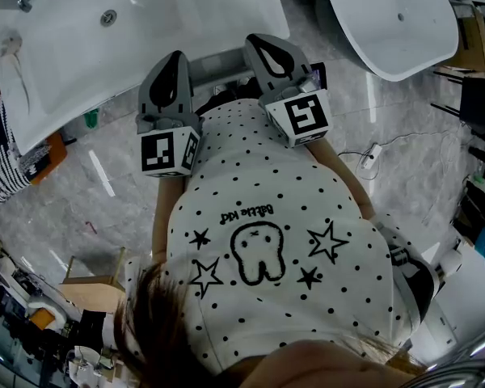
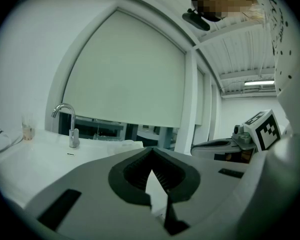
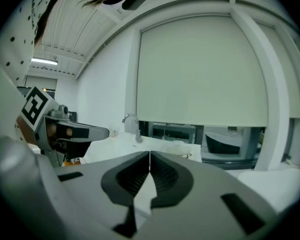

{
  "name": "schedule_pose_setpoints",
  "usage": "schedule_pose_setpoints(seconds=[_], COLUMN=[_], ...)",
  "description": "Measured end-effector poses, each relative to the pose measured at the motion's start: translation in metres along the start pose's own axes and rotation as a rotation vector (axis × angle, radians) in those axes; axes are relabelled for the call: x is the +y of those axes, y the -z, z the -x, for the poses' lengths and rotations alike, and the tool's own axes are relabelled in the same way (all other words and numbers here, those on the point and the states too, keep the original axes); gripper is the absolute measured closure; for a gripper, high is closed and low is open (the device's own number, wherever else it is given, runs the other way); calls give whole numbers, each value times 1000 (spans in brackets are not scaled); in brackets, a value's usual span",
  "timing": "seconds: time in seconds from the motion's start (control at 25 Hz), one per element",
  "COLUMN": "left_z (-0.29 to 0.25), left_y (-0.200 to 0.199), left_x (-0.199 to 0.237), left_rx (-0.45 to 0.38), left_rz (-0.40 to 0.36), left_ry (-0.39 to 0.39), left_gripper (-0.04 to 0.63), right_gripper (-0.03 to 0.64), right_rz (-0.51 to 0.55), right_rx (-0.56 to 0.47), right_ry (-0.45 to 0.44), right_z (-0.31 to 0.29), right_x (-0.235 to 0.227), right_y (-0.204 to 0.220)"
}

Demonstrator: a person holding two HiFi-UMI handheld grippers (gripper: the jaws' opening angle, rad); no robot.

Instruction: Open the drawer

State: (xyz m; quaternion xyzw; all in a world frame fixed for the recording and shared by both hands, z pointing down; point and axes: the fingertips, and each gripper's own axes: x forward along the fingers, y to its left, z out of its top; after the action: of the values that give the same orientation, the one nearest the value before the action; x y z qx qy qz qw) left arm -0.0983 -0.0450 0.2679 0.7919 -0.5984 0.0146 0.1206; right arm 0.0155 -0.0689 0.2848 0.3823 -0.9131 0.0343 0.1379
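Step in hand: the reach has not yet begun, as I judge it; the person is standing at the white counter (image 1: 186,23) and holding both tools level in front of the spotted shirt (image 1: 267,217); nothing is being touched.

Left gripper (image 1: 178,56): its jaws are meeting at the tips with nothing between them; in the left gripper view (image 2: 151,150) only the counter top and the tap (image 2: 66,120) are showing beyond them.

Right gripper (image 1: 255,39): its jaws are likewise lying together and gripping nothing (image 3: 150,153); it is pointing over the counter toward the window blind (image 3: 200,74).

Drawer: no view is showing it plainly; in the head view a grey strip (image 1: 220,65) is running under the counter's near edge, between the two tools, and I am taking that for the cabinet front where the drawer sits; no handle is showing, so I cannot tell how it is meant to be gripped.

Progress: the task is looking unstarted; the front is appearing flush under the counter.

Next move calls for: bringing one gripper down below the counter edge, since both are aiming above it; spreading its jaws before contact; closing on a handle or lip; then drawing straight back toward the body, with room being left for the drawer to travel.

Risk: pulling at an angle may be binding the drawer on its runners.
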Motion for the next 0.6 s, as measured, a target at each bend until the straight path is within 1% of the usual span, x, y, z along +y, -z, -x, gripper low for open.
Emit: schedule_pose_setpoints(seconds=[0.6], left_z=[3], left_y=[3], left_x=[-1], left_rx=[1], left_rz=[3], left_ry=[4], left_gripper=[591], right_gripper=[601], right_rz=[-1], right_rx=[16], right_ry=[-13], right_z=[-3], right_x=[3], right_y=[5])
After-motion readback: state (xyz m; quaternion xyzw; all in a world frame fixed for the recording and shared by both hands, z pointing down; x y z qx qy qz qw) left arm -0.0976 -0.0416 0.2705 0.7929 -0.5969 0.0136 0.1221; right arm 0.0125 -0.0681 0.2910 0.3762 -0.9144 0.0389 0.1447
